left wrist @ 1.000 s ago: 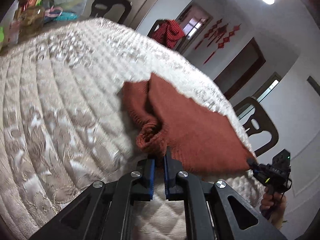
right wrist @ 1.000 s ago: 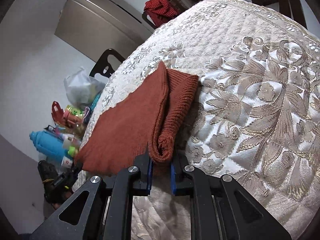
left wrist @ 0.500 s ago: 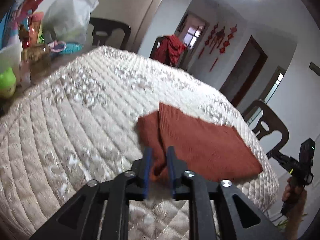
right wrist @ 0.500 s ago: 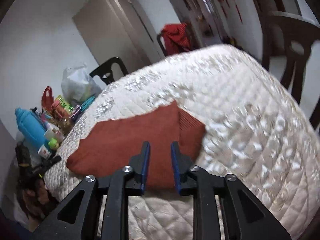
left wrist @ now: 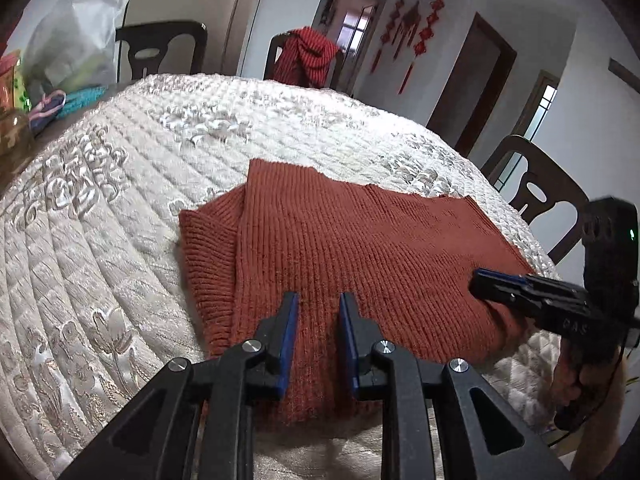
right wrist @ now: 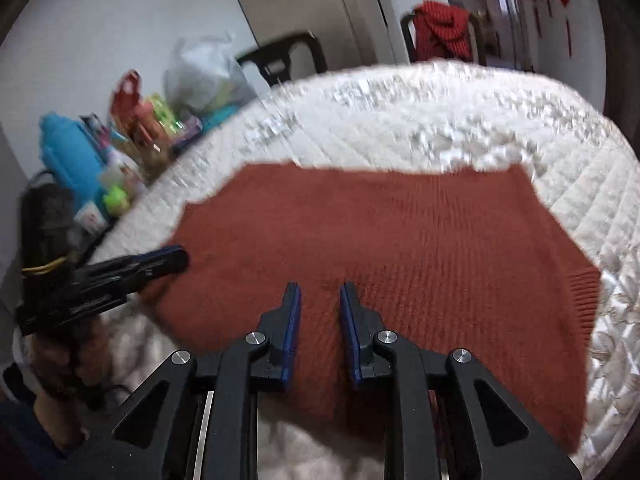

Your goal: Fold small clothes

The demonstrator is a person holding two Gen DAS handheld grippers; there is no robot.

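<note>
A rust-red knit sweater point(left wrist: 360, 248) lies folded flat on the cream quilted table cover point(left wrist: 120, 200), one sleeve point(left wrist: 208, 248) tucked along its left side. My left gripper point(left wrist: 319, 312) hovers over the sweater's near edge with its jaws apart and nothing between the blue pads. My right gripper point(right wrist: 320, 304) is over the same sweater point(right wrist: 400, 240); its jaws are closing, with nothing between them. Each wrist view shows the other gripper from the side: the right gripper point(left wrist: 484, 278) at the sweater's right edge, the left gripper point(right wrist: 176, 258) at its left edge.
Dark chairs point(left wrist: 536, 196) ring the round table, and one chair at the far side carries a red garment point(left wrist: 308, 56). A plastic bag point(left wrist: 72, 40), a blue bottle point(right wrist: 72, 160) and small toys crowd the table's left side. A hand point(left wrist: 576, 380) holds the right gripper.
Both grippers have let go of the rolled sweater edges they were pinching and have pulled back and rolled level. The sweater now lies flat, and each gripper has come closer to the other.
</note>
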